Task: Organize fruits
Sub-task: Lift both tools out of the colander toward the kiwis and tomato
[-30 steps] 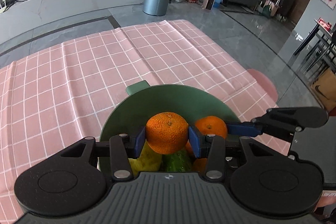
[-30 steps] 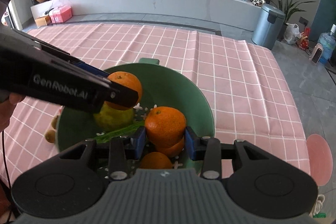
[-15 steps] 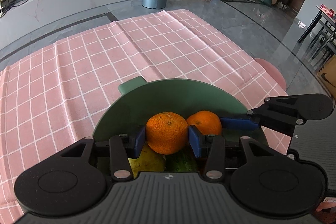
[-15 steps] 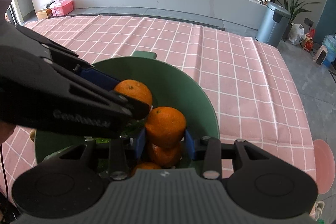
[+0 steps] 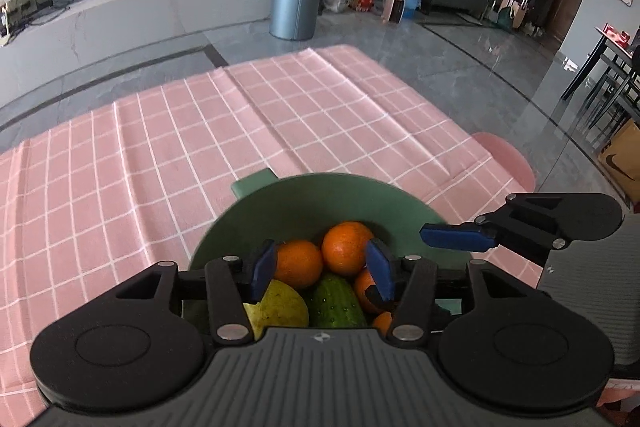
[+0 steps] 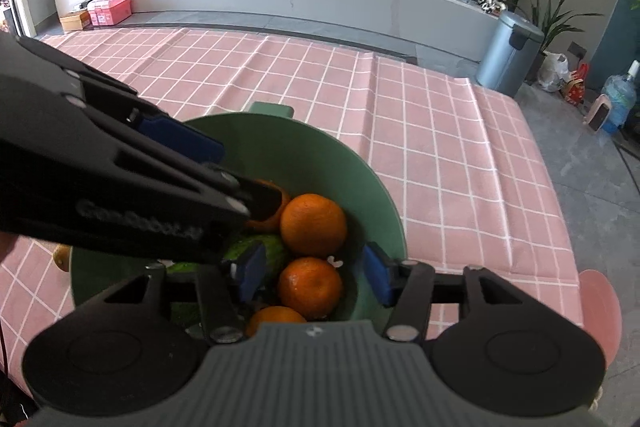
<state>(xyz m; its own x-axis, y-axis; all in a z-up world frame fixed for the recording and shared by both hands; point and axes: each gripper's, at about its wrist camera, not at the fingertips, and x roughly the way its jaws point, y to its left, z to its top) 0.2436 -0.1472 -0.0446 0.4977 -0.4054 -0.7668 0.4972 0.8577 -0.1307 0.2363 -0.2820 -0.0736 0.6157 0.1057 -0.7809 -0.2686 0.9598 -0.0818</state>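
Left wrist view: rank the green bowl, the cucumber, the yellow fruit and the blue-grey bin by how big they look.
1. green bowl
2. blue-grey bin, though it stands far off across the floor
3-4. yellow fruit and cucumber: alike, both partly hidden, so unranked

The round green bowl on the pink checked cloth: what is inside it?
Inside the round green bowl: four oranges, a green cucumber and a yellow pear-like fruit. The black grippers cover the bowl's near part.

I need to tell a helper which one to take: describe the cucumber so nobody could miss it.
Start at the pink checked tablecloth and find the green bowl on it. In the bowl's heap lies the cucumber, beside a yellow fruit and below the oranges. It alone is dark green, long and bumpy-skinned.
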